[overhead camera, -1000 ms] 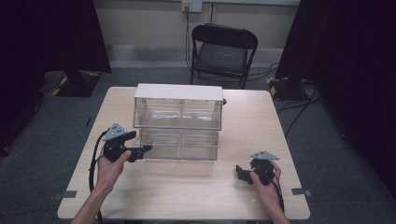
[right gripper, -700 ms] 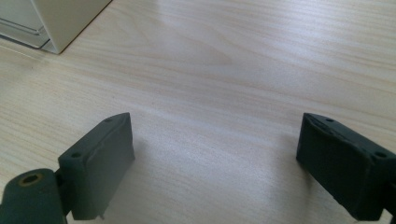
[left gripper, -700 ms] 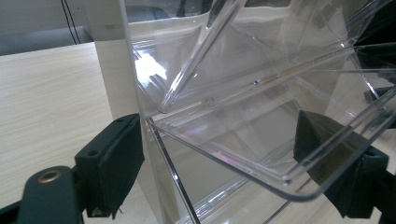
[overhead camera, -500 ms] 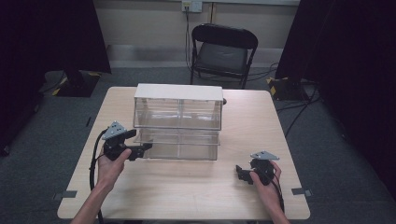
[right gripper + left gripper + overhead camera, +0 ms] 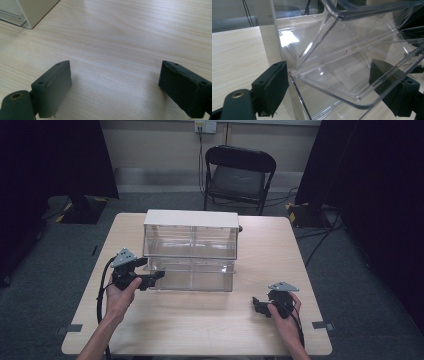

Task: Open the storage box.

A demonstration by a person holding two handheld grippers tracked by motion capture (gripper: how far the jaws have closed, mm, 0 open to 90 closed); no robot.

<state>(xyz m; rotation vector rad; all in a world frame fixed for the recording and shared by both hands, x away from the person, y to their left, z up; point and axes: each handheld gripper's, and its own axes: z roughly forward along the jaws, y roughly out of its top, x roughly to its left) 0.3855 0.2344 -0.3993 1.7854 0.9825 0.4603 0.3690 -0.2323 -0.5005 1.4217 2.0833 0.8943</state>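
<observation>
A drawer unit (image 5: 190,235) with a white frame and clear plastic drawers stands mid-table. Its lower drawer (image 5: 195,275) is pulled out toward the person. My left gripper (image 5: 152,279) is at that drawer's front left corner. In the left gripper view the clear drawer (image 5: 342,75) tilts across the frame, and its rim lies between the wide-spread jaws of the left gripper (image 5: 329,75), which is open. My right gripper (image 5: 257,306) rests low over the table's front right. It is open in the right gripper view (image 5: 115,72), with only bare wood between its jaws.
The wooden table (image 5: 200,330) has free surface in front of the drawer unit and to its right. A black folding chair (image 5: 237,175) stands behind the table. The unit's white corner (image 5: 35,10) shows far up left of the right gripper.
</observation>
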